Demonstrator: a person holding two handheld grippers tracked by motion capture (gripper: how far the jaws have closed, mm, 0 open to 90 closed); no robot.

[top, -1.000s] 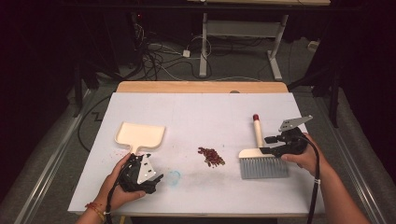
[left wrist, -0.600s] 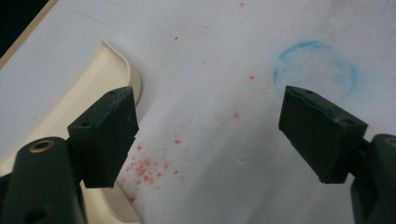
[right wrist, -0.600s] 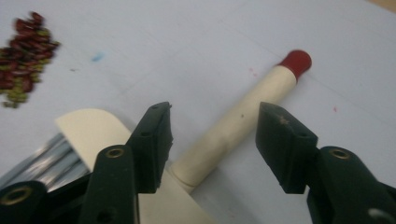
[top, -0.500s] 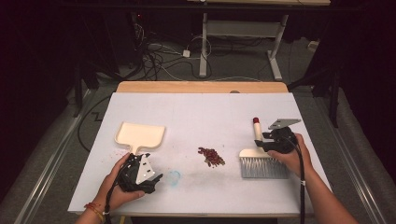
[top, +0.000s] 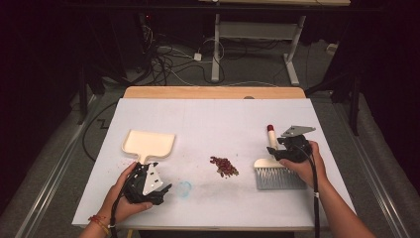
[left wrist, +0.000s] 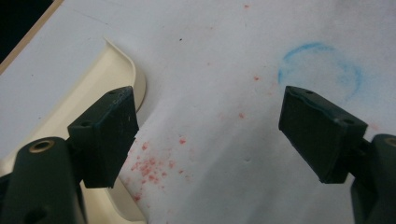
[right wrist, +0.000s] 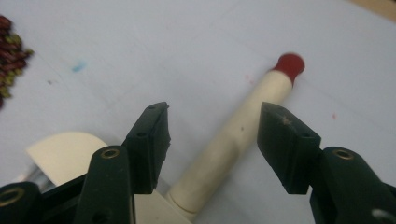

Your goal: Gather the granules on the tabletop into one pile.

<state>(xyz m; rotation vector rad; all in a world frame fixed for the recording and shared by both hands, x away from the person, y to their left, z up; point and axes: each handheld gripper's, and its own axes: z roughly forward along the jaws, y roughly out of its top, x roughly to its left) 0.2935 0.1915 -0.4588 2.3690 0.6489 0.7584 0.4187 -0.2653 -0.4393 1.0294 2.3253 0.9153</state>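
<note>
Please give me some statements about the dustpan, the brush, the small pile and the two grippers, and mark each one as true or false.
1. The right gripper has its jaws open on either side of the brush handle. True.
2. The brush handle has a blue tip. False: the tip is red.
3. The left gripper is shut on the dustpan. False: its jaws are open, with the dustpan handle beside one jaw.
4. The small dark red pile lies between the dustpan and the brush. True.
5. The pile is inside the dustpan. False: it lies on the white table.
</note>
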